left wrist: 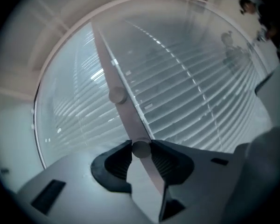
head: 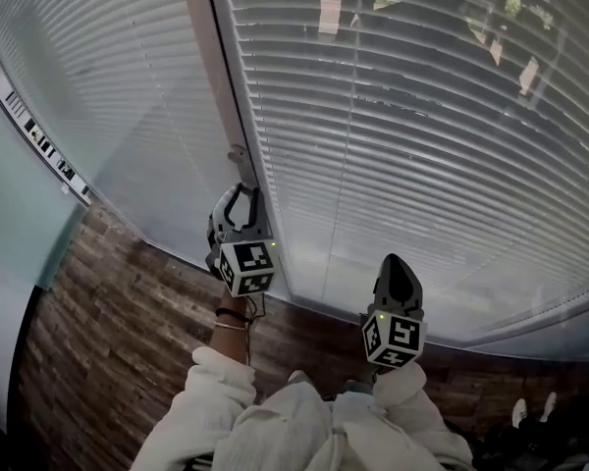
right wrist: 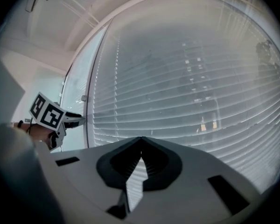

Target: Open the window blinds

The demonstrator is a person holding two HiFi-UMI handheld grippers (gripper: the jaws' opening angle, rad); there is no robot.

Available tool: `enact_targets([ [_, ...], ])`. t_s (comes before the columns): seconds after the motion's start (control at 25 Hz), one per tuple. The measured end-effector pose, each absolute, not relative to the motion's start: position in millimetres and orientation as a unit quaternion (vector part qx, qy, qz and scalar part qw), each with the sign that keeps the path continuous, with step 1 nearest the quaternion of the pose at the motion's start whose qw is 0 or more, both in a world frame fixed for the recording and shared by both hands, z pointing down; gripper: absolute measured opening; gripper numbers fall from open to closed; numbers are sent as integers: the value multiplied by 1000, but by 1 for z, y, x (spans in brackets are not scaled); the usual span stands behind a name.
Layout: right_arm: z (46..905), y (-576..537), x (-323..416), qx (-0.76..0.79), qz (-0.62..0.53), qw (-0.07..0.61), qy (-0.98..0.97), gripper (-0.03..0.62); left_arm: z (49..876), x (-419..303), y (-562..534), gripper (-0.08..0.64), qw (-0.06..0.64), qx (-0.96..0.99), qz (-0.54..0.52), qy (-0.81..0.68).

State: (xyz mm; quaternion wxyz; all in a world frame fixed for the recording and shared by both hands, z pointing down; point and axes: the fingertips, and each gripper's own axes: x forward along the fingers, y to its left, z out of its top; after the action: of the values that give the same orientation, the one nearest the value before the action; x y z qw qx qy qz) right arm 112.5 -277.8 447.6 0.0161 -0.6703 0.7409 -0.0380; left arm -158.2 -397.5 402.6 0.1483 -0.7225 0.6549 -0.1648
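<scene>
Pale slatted blinds (head: 422, 145) hang behind glass on both sides of a grey upright frame bar (head: 214, 67). A small round knob (left wrist: 141, 149) sits on that bar (left wrist: 113, 73), and my left gripper (left wrist: 141, 146) is shut on it, both ribbed pads pressing its sides. A second knob (left wrist: 116, 96) sits higher on the bar, free. In the head view my left gripper (head: 241, 192) reaches level to the bar just below that upper knob (head: 238, 153). My right gripper (head: 397, 261) hangs shut and empty in front of the right pane, its tips (right wrist: 141, 139) meeting.
Dark wood-plank flooring (head: 108, 332) runs below the window. A pale wall (head: 10, 204) stands at the left. A pair of shoes (head: 532, 410) shows at the lower right. White sleeves (head: 275, 420) fill the bottom of the head view.
</scene>
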Motion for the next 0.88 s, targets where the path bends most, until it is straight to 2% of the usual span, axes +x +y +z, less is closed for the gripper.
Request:
enact_targets([
  [0.16,442,-282,111,-670,-43,22,740,9,402,-166,-395,127,-110,-761,52,638],
  [0.2,442,-282,112,-671,-45,23,740,9,402,-167,-396,127,-154,-759,86,627],
  [0.28,445,-282,113,-671,-50,24,739,9,402,-167,-398,127,-188,-754,105,621],
  [0.4,447,-282,112,-671,-52,23,739,9,403,-166,-397,126,-138,-756,53,638],
  [0.76,456,-287,107,-672,-48,24,739,9,417,-162,-400,126,131,-721,-195,652],
  [0.84,454,-287,108,-673,-47,24,738,9,416,-162,-401,126,134,-725,-187,649],
  [0.88,451,-287,108,-674,-48,23,737,9,413,-162,-401,126,105,-739,-157,647],
])
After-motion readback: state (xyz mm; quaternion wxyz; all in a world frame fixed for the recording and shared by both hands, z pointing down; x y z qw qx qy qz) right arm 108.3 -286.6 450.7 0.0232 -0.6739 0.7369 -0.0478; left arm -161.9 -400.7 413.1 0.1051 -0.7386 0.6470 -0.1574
